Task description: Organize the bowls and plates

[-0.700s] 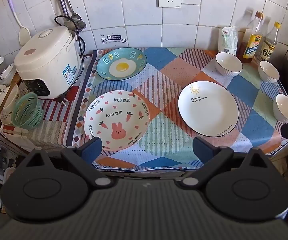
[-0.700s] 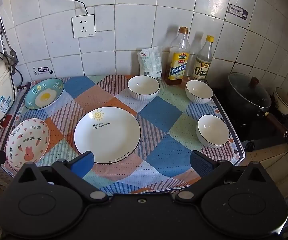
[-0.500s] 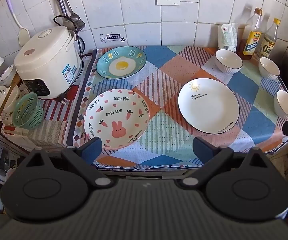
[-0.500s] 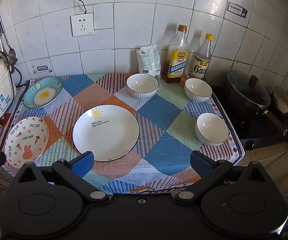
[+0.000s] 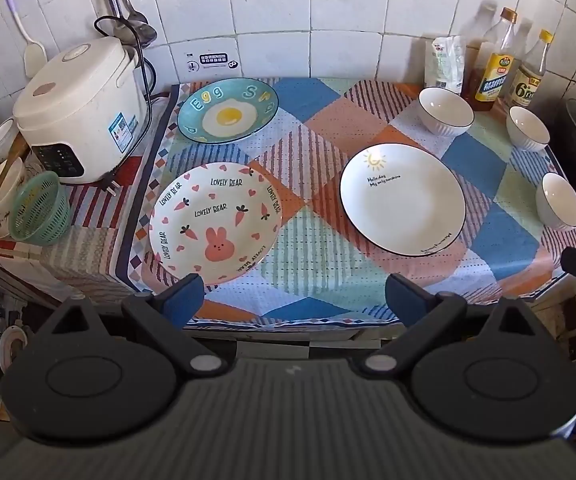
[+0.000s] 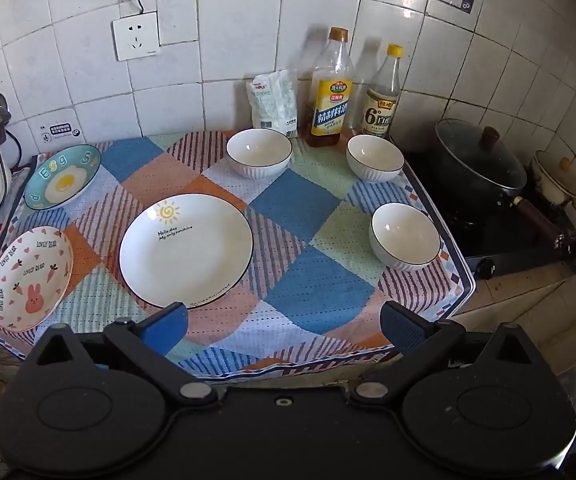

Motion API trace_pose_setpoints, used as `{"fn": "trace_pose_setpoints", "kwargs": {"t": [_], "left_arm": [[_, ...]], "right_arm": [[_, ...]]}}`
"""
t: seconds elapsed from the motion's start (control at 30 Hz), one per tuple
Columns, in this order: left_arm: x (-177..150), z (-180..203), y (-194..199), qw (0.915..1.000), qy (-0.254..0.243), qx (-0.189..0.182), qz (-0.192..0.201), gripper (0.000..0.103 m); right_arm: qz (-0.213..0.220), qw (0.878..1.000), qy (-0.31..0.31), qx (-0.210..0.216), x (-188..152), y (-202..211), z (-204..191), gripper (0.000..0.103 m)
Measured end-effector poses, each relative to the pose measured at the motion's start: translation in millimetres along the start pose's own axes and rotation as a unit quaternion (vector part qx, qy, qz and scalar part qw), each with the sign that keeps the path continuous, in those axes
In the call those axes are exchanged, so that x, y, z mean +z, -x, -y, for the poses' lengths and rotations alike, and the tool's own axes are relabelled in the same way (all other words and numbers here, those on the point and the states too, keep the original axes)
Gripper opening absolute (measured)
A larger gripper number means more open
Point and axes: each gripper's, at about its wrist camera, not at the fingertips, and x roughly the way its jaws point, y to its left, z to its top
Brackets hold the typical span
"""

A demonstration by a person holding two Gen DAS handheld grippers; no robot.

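Note:
On the checked cloth lie a pink rabbit plate (image 5: 215,222) (image 6: 29,278), a blue egg plate (image 5: 227,110) (image 6: 61,176) and a large white sun plate (image 5: 403,199) (image 6: 185,250). Three white bowls stand at back centre (image 5: 446,111) (image 6: 259,153), back right (image 5: 527,128) (image 6: 375,159) and right edge (image 5: 561,206) (image 6: 404,236). My left gripper (image 5: 294,300) is open and empty, above the counter's front edge by the rabbit plate. My right gripper (image 6: 283,326) is open and empty, at the front edge near the white plate.
A white rice cooker (image 5: 79,108) and green basket (image 5: 39,210) stand left. Two bottles (image 6: 330,88) (image 6: 382,94) and a white bag (image 6: 273,102) line the back wall. A lidded black pot (image 6: 480,164) and small pan (image 6: 558,178) sit on the stove at right.
Both grippers have moved slightly forward and closer to the counter; the plates and bowls sit lower in view. Nothing on the cloth has moved.

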Motion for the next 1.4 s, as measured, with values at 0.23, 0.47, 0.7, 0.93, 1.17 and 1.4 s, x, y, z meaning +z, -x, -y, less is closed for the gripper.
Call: {"fn": "trace_pose_setpoints", "kwargs": {"t": [0.23,0.47,0.7,0.93,1.17,1.4], "left_arm": [[2.8,-1.1,0.5,0.9999,0.005,-0.009,-0.004,0.098],[3.1,1.7,-1.4,0.9999,-0.003,-0.009,-0.008,0.098],[4.7,3.0,0.1,0.9998,-0.009,-0.016,-0.003,0.098],[0.1,9.7,-1.1,0.9996,-0.022,-0.015,0.009,0.098],[-5.6,5.9,2.6,0.9989,-0.01,-0.031,0.033,0.098],[-7.3,5.0,3.2,0.9989,-0.014,-0.026,0.037,0.098]], "right_arm": [[0.008,1.0,0.003,-0.001,1.8,3.2,-1.6,0.103],[0.004,1.0,0.007,0.004,3.3,1.0,-1.4,0.103],[0.0,1.0,0.007,0.0,1.0,-4.0,-0.8,0.103],[0.002,1.0,0.005,0.0,1.4,-2.8,-1.3,0.103],[0.015,1.0,0.006,-0.007,0.0,4.0,-1.3,0.103],[0.009,1.0,0.003,-0.003,-2.7,0.9,-2.1,0.103]]}}
